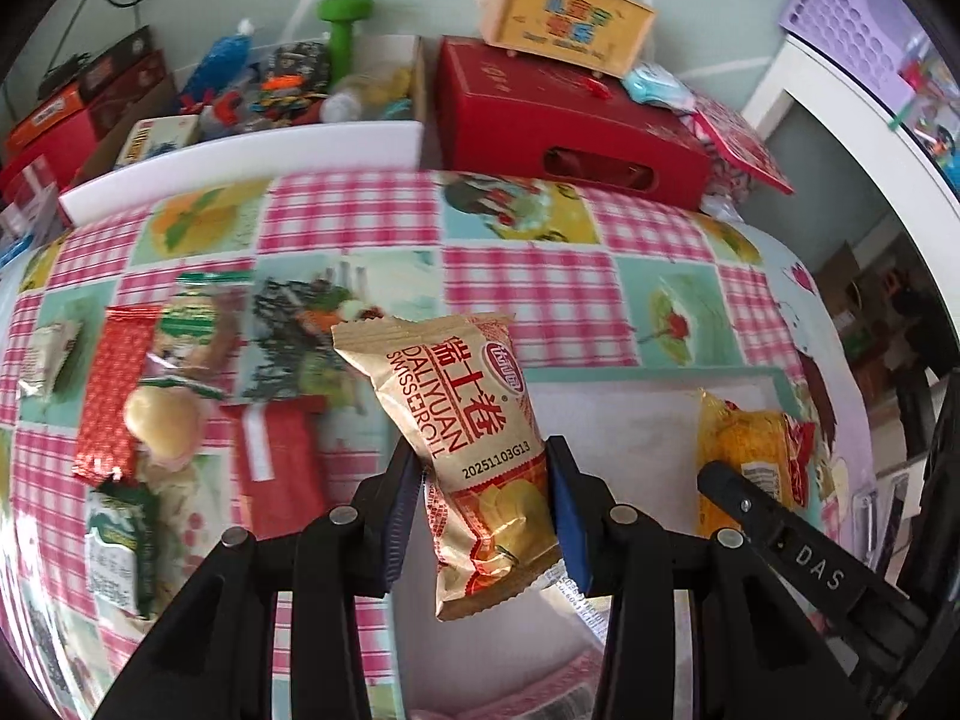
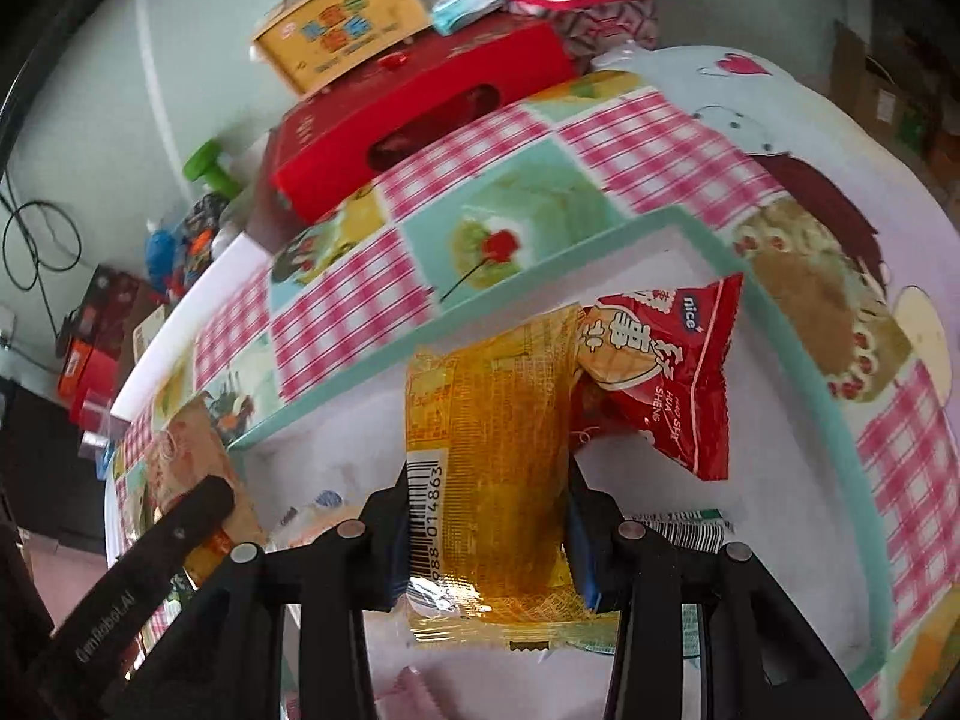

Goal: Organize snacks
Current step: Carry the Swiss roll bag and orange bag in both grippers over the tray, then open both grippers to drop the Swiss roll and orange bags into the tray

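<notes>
My left gripper (image 1: 483,486) is shut on a tan Daliyuan Swiss roll packet (image 1: 456,420) and holds it above the checked tablecloth, left of a white tray with a mint rim (image 1: 618,384). My right gripper (image 2: 489,510) is shut on a yellow snack packet (image 2: 489,450) over the tray (image 2: 600,240); that packet also shows in the left wrist view (image 1: 750,450). A red "nice" packet (image 2: 666,372) lies in the tray just beyond the yellow one. Several loose snacks (image 1: 144,408) lie on the cloth at the left.
A red gift box (image 1: 564,126) with a yellow handled box (image 1: 570,12) on it stands at the table's far edge. A white bin of mixed items (image 1: 252,138) sits to its left. A purple basket (image 1: 864,30) is at the far right.
</notes>
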### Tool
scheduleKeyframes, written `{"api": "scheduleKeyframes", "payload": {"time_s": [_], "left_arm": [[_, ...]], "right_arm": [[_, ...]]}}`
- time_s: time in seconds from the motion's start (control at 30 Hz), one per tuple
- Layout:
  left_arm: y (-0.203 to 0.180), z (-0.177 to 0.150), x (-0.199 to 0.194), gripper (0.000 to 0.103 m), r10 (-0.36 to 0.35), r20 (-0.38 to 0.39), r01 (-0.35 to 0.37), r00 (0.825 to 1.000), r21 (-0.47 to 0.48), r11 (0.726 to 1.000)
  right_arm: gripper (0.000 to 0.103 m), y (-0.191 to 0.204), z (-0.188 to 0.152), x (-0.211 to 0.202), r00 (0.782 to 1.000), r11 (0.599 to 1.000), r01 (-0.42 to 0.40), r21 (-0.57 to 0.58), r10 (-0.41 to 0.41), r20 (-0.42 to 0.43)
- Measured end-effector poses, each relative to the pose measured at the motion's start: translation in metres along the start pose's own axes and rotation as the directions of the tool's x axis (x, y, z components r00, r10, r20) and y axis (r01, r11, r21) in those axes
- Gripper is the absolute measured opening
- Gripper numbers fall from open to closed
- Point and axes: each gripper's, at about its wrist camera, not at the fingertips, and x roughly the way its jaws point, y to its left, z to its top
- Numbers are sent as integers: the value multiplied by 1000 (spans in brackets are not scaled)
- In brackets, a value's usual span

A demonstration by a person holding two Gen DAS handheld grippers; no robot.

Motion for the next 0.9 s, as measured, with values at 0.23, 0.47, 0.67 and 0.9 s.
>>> {"api": "scheduleKeyframes", "payload": {"time_s": [0.23, 0.47, 0.67, 0.9], "left_arm": [[-19, -8, 14, 43, -11, -24, 12, 1000, 47, 999], [-16, -10, 12, 43, 2, -43, -1, 999, 28, 1000], [-10, -9, -7, 43, 33, -18, -33, 999, 15, 999], [10, -11, -21, 69, 88, -4, -88, 996, -57, 994]], "right_arm": [[44, -9, 4, -7, 999, 999, 47, 4, -47, 22], [44, -5, 4, -11, 997, 998, 68, -17, -68, 34], [44, -5, 4, -14, 997, 997, 73, -23, -72, 36], [76, 2, 4, -27, 995, 995, 82, -57, -78, 69]]}}
